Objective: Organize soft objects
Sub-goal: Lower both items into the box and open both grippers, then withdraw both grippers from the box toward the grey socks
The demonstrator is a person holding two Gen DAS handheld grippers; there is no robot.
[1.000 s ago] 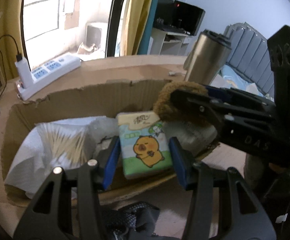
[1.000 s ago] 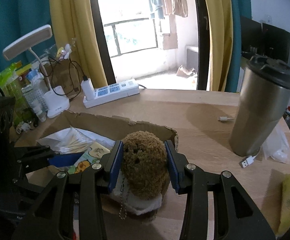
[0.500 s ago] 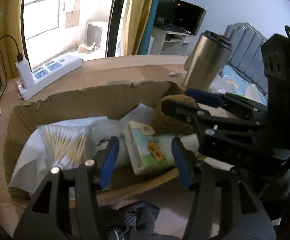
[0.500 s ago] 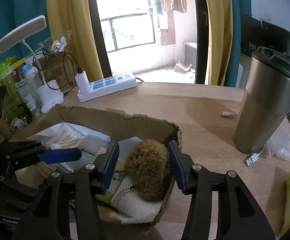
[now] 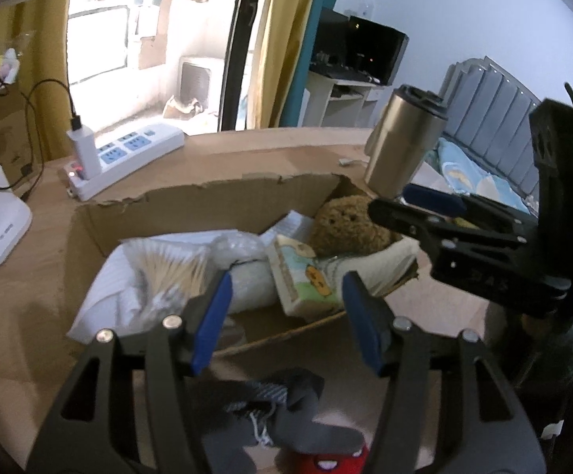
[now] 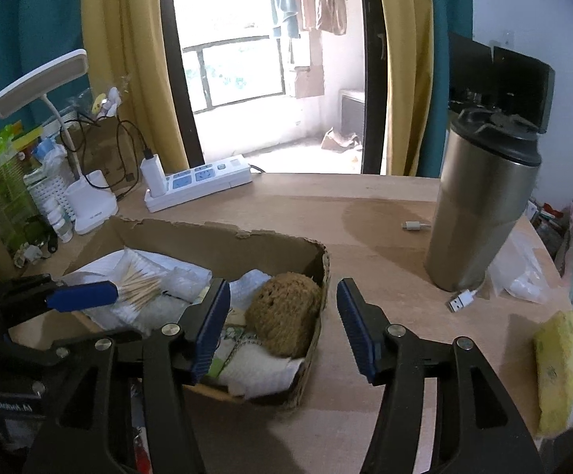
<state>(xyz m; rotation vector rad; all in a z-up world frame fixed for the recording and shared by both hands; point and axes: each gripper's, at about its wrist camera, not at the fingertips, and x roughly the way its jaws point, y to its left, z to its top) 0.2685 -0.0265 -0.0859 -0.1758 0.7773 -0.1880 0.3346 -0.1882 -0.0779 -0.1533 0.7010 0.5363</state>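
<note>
Both recent items are already inside the cardboard box (image 5: 207,209). The brown plush toy (image 5: 345,225) sits in its right-hand corner on a white towel (image 6: 262,371). The tissue pack with the cartoon print (image 5: 306,276) leans just beside it, touching its lower edge.

The left gripper (image 5: 286,316) has its fingers released, having just been opening, and nothing lies between them; the pack sits beyond the tips. The right gripper (image 6: 282,324) is likewise released, its jaws having just spread. The plush lies past them in the box, with neither pad pressing on it.

Also in the box are a bag of cotton swabs (image 5: 168,268) and white padding to the left. Still outside are a dark sock (image 5: 286,414) and a red soft item (image 5: 330,462) on the surface (image 6: 365,213) in front of the box, and a yellow sponge (image 6: 559,371) at the right edge. I judge the task well under way, with about 3 items left.

The pack's long axis runs from the near wall up toward the plush, printed face tilted up and right. The plush stands roughly upright, face toward the left wrist camera.
</note>
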